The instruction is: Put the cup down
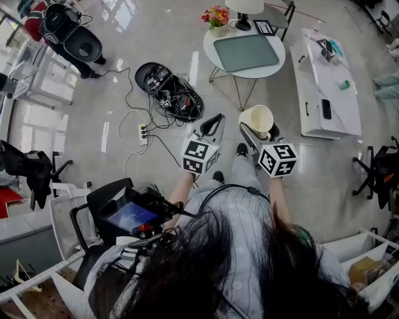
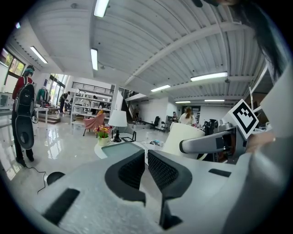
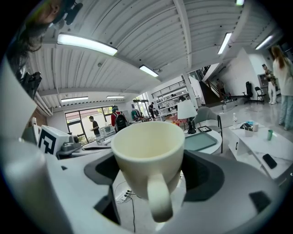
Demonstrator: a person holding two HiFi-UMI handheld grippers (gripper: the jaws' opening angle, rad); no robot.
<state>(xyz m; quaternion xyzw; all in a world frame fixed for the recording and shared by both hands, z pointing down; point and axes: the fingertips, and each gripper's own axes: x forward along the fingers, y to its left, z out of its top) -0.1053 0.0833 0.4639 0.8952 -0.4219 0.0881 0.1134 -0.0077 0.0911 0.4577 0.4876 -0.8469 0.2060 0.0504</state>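
A cream mug [image 3: 147, 148] sits upright between the jaws of my right gripper [image 3: 153, 172], which is shut on it with the handle facing the camera. In the head view the mug [image 1: 260, 117] hangs in the air over the floor, short of the round white table [image 1: 275, 62]. My left gripper [image 1: 217, 119] is held beside it to the left, apart from the mug. In the left gripper view, that gripper [image 2: 146, 157] has its jaws together with nothing between them, and the mug [image 2: 182, 136] shows to its right.
A green mat [image 1: 246, 52], flowers [image 1: 216, 15] and a lamp base rest on the round table. A long white low table [image 1: 312, 93] stands to its right. An open black case [image 1: 167, 89], cables and a power strip [image 1: 143, 132] lie on the floor at the left.
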